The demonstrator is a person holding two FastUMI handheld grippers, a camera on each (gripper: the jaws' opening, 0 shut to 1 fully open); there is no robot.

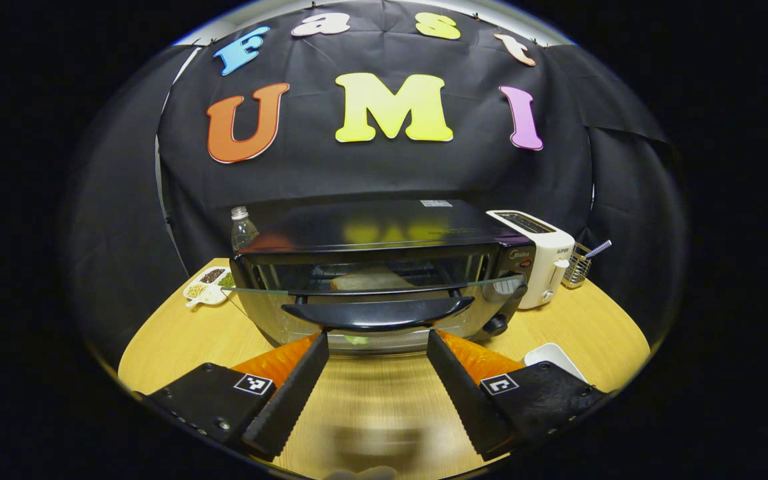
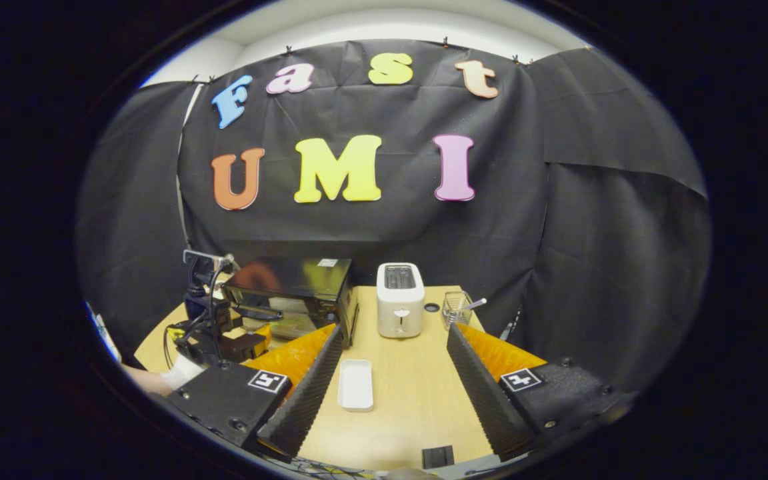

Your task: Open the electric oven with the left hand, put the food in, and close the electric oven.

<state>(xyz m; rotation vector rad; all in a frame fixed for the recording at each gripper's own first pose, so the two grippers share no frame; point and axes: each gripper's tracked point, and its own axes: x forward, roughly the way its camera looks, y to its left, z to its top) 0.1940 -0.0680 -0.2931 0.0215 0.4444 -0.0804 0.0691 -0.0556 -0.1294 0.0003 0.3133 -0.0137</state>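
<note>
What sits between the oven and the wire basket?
The white toaster stands between the oven and the wire basket, upright on the table, clearest in the right gripper view.

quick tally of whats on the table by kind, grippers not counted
ovens: 1, the black electric oven
toasters: 1, the white toaster
bottles: 1, the clear bottle
dishes: 2, the divided snack dish and the white tray
wire baskets: 1, the wire basket
total: 6
</note>
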